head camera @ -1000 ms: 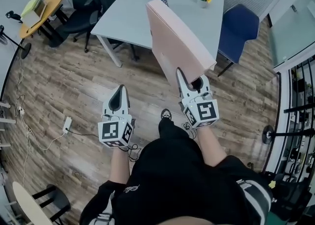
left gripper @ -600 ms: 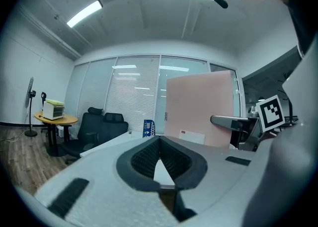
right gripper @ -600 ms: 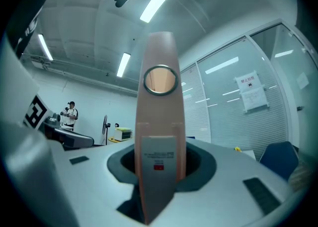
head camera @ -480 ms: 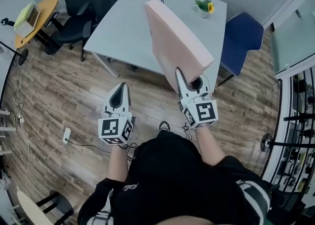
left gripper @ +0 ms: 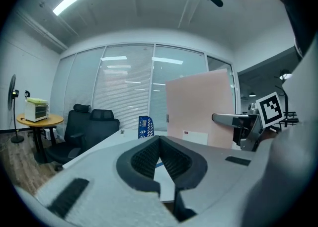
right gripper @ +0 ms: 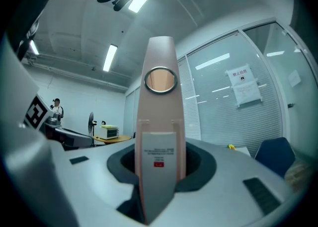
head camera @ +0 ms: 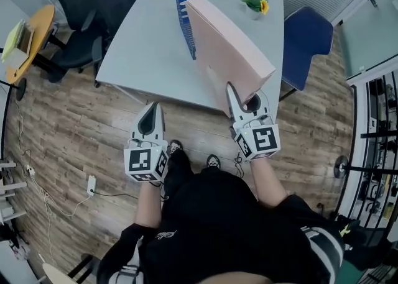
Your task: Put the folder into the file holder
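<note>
The white table (head camera: 140,59) carries 1 blue mesh file holder (head camera: 184,12), standing near the far edge of the tabletop. The folder (head camera: 227,50) is a thick, pale pink lever-arch binder. Its spine has 1 round finger hole and 1 white label with a small red mark. It is carried in the air, spine toward the person, over the near right part of the tabletop. The right gripper (head camera: 244,104) clamps the spine between both jaws. The left gripper (head camera: 151,110) is closed, tips together, and holds nothing.
</note>
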{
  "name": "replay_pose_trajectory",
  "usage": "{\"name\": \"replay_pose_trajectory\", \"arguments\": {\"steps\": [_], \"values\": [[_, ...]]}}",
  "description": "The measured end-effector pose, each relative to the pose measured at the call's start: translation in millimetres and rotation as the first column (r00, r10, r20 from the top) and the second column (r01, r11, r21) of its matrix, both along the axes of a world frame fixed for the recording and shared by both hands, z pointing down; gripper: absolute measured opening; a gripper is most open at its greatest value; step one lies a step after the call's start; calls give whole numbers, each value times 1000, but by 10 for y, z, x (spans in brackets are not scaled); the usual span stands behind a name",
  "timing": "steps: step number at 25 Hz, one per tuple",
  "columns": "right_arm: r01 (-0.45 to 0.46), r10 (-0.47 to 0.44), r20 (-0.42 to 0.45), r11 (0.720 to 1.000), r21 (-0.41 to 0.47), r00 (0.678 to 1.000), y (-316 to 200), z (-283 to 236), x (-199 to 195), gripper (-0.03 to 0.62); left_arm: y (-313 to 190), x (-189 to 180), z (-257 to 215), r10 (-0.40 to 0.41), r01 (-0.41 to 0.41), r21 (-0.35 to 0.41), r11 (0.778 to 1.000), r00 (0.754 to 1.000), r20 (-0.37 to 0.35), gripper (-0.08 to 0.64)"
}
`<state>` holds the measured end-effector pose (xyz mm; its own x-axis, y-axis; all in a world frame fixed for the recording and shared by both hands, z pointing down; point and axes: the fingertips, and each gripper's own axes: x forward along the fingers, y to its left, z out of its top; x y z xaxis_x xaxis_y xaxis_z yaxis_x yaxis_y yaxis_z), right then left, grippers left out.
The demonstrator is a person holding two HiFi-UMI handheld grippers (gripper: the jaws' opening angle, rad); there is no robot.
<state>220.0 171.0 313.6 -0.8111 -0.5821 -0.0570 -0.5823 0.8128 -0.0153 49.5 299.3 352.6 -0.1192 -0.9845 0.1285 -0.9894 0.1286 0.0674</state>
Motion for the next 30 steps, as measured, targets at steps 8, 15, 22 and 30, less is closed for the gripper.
{"name": "replay_pose_trajectory", "arguments": {"steps": [8,15,22,30], "values": [[-169,169,0,985,14,986,-466,-4,-629,130,-848,-868,2,185,-185,6,983,983,-5,-2],[-296,296,-6,955,18,955,-807,-16,-1038,130,-1505,-1394,128,312,-312,4,950,949,-52,-2],[-276,276,-22,961,13,961,-1349,42,-1299,130,-2162,-1594,281,314,-315,1,949,945,-89,-2],[-217,216,31,976,30,976,-2292,-36,-1682,130,-3050,-1877,271,297,-298,-11,955,953,-55,-2]]}}
